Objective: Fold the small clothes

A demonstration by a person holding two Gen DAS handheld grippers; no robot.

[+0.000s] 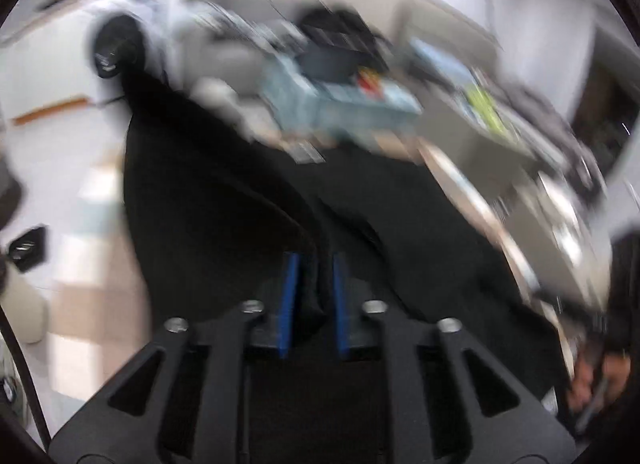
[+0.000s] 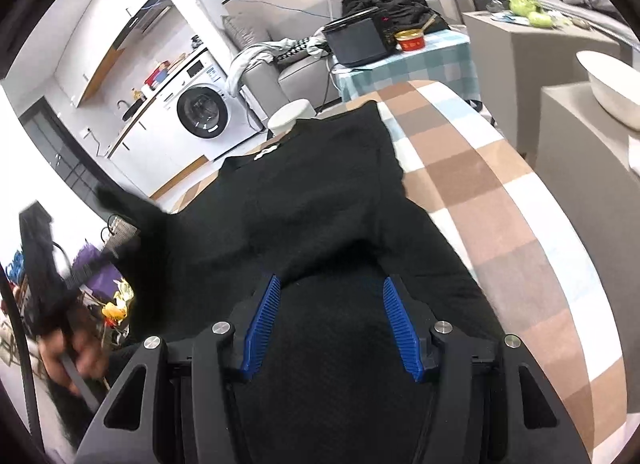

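**Mid-fold: L lifting edge of black top**

L gripper (image 1: 314, 296): pads nearly closed, pinching a fold of the black garment (image 2: 320, 200), lifted; view blurred. R gripper (image 2: 330, 320): about half open over the cloth, pads not pressing. Garment lies on the checked tablecloth (image 2: 500, 200). Next, prob: carry pinched edge across, R pins cloth. Further off: white basin (image 2: 612, 84), contents not visible; red bowl (image 2: 410, 40), contents unclear.

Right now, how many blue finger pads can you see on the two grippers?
4. Two ribbed blue finger pads stand apart over the black knit garment on the right gripper. Two more on the left gripper pinch black cloth.
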